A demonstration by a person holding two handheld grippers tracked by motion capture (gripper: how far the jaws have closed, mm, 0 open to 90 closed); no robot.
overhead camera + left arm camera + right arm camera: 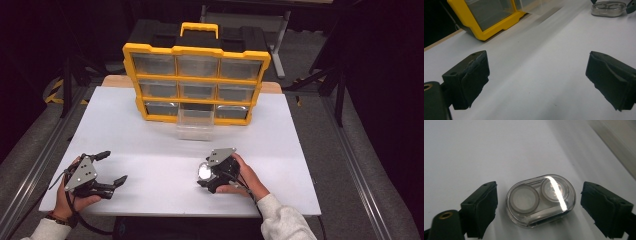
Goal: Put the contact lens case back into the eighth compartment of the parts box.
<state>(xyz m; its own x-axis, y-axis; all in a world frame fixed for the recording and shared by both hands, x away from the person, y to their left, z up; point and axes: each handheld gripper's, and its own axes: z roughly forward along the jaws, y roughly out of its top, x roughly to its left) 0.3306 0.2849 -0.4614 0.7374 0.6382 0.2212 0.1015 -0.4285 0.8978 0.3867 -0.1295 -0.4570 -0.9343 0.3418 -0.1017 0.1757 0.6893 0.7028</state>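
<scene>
Clear oval plastic two-well case [541, 200] flat on white desk [474, 152] between my right claw [541, 207] pads, untouched; claw released. My left claw [536, 80] agape, nothing held.

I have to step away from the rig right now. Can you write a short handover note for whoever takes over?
Left gripper: open, nothing between its jaws, over the white table.
Right gripper: open, jaws either side of the clear oval plastic two-well case, pads not touching it.
Yellow-framed organiser with clear drawers stands at the far edge; its bottom middle clear drawer is pulled out.
Done: drawer open, right gripper lined up.
Left: probably grip the case and put it in the drawer.
</scene>
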